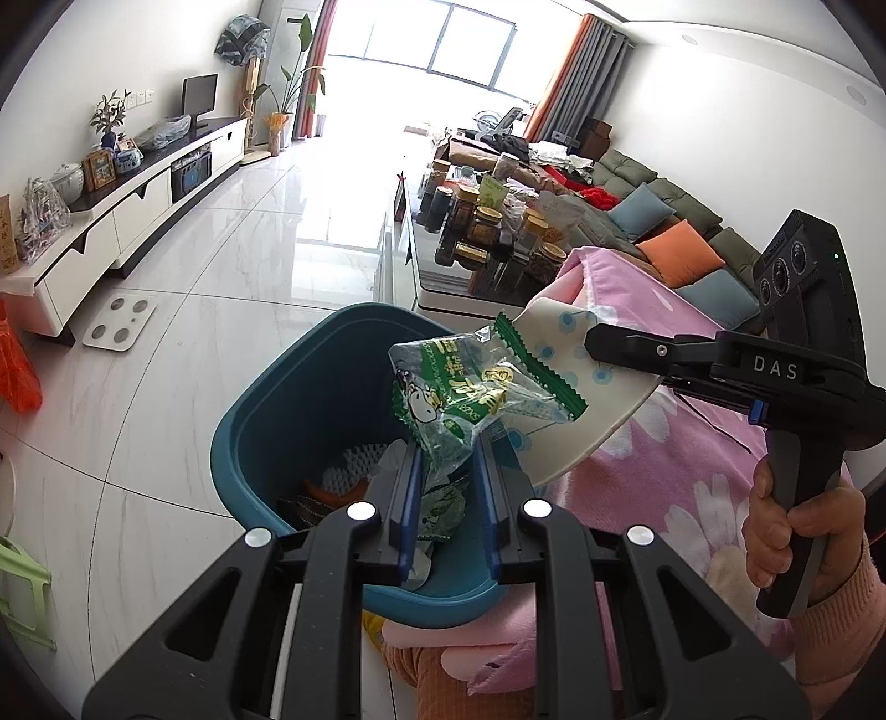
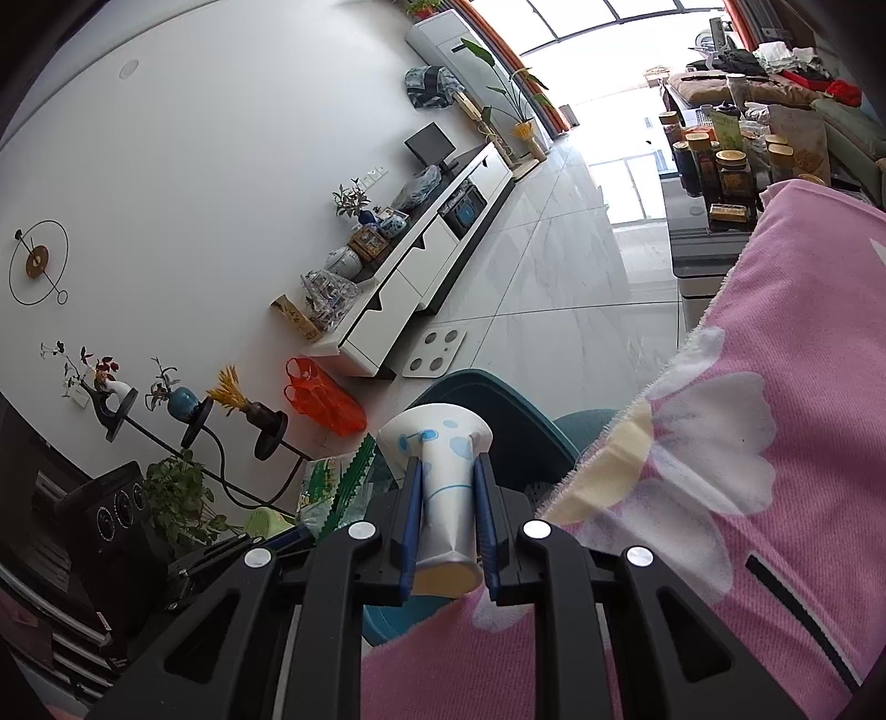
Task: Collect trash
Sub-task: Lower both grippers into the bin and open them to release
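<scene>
Over the teal bin (image 1: 277,437) we have both pieces of trash ready at once. Our left gripper (image 1: 443,482) is pinched narrow on a crinkly green snack wrapper (image 1: 476,387), which sticks up from its blue pads right above the bin's mouth. Our right gripper (image 2: 446,498) squeezes a flattened paper cup (image 2: 443,476) with blue dots, held just beside the wrapper, its rim over the bin's right edge.

To do this well, we'd say bring the cup a touch further left so it clears the rim, then let go low, one item at a time; the wrapper is light and could cling to a pad or flutter out. Some rubbish already lies at the bottom.

Around us, a glossy white tiled floor (image 1: 221,277) runs far toward a bright window (image 1: 421,50). A long white TV cabinet (image 1: 144,194) lines the left wall, a white bathroom scale (image 1: 119,324) near it. A pink flowered blanket (image 1: 653,421) covers the near right, with jars crowding a coffee table (image 1: 443,288) beyond.
</scene>
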{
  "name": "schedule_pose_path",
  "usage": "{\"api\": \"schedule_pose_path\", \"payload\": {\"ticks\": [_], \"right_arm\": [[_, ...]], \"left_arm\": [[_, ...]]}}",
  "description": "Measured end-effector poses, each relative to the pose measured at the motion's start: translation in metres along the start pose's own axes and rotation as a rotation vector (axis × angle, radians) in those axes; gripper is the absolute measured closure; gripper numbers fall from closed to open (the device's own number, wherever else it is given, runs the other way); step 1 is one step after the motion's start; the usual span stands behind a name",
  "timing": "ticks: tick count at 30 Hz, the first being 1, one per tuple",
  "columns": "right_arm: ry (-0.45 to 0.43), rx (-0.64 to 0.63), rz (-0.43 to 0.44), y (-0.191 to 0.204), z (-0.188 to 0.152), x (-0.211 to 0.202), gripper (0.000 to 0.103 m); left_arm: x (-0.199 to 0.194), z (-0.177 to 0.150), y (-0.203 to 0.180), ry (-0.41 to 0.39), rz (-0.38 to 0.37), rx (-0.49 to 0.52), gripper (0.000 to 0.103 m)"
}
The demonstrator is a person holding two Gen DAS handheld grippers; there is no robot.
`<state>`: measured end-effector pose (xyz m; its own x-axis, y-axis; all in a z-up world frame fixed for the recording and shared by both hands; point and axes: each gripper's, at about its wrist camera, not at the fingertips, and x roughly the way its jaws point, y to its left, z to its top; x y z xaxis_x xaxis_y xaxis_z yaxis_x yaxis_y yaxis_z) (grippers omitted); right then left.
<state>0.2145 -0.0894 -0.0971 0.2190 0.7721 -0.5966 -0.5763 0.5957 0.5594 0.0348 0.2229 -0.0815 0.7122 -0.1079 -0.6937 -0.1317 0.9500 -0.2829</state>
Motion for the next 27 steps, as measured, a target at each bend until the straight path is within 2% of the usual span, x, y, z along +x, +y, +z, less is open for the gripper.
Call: {"api": "schedule_pose_path", "payload": {"ticks": [27], "right_arm": [[0.131,-0.037,-0.1,0.015,0.011,0.061,0.086]], "left_arm": [[0.055,0.005,0.022,0.062,0.03,-0.057,0.084]]}}
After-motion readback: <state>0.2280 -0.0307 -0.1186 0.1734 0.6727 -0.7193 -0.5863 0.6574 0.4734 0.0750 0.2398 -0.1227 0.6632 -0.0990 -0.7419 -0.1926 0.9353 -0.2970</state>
